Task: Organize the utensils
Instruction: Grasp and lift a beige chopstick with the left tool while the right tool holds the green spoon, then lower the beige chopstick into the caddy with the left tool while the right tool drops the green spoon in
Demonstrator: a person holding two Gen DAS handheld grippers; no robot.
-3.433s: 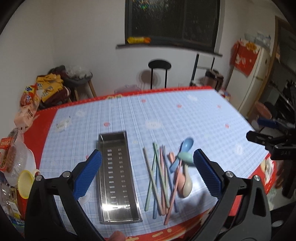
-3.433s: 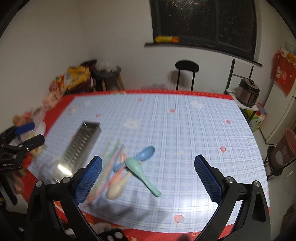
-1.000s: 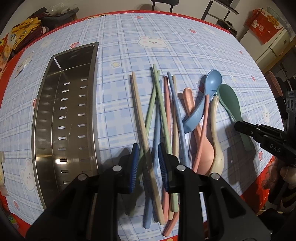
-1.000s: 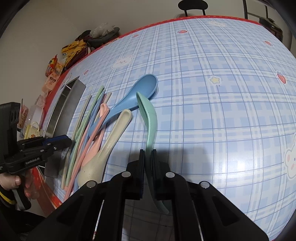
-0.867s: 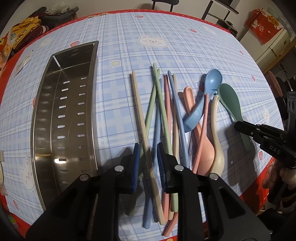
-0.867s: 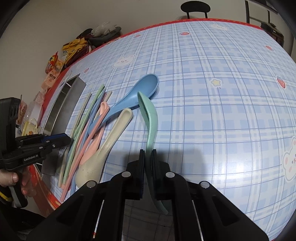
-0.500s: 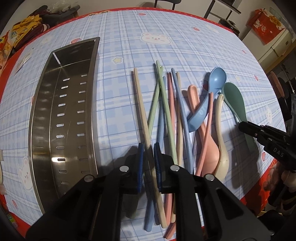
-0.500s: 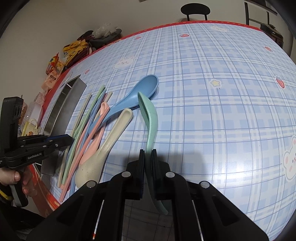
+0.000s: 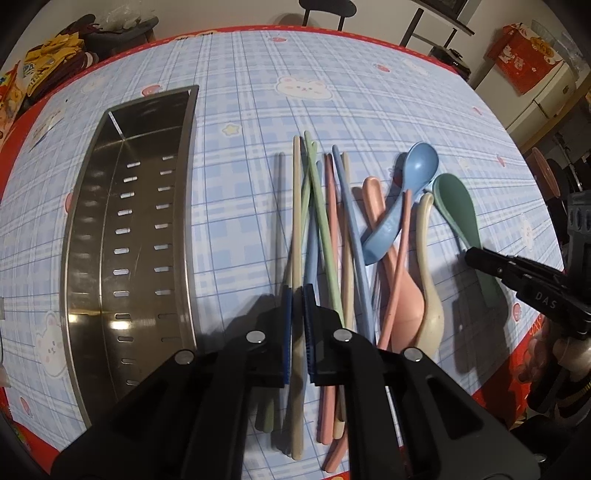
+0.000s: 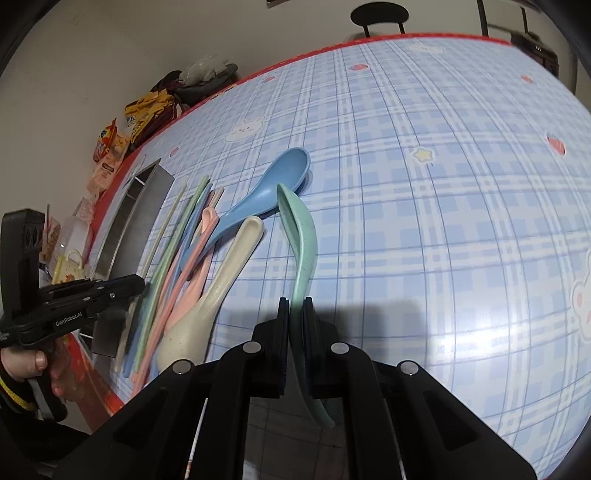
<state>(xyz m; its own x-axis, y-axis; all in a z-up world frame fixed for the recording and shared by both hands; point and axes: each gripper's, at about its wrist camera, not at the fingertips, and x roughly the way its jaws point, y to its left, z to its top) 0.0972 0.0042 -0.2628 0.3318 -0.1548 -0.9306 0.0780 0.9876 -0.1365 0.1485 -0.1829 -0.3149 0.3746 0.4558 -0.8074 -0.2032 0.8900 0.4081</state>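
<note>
My left gripper (image 9: 297, 291) is shut on a beige chopstick (image 9: 296, 206), raised off the table with its shadow to the left. Other pastel chopsticks (image 9: 338, 229) lie in a loose pile beside it. A blue spoon (image 9: 402, 199), a pink spoon (image 9: 400, 295) and a beige spoon (image 9: 428, 280) lie right of them. My right gripper (image 10: 295, 302) is shut on the handle of the green spoon (image 10: 303, 240), which also shows in the left wrist view (image 9: 456, 206). A perforated steel tray (image 9: 125, 236) stands empty at the left.
The table has a blue checked cloth (image 10: 424, 184) with a red border. Snack packets (image 10: 110, 147) and a plastic container (image 10: 70, 266) sit past the tray at the table's left edge. A black chair (image 10: 380, 16) stands beyond the far edge.
My left gripper has closed fully on the beige chopstick and lifted it slightly, swinging it more upright in view. My right gripper stays shut on the green spoon, raised slightly.
</note>
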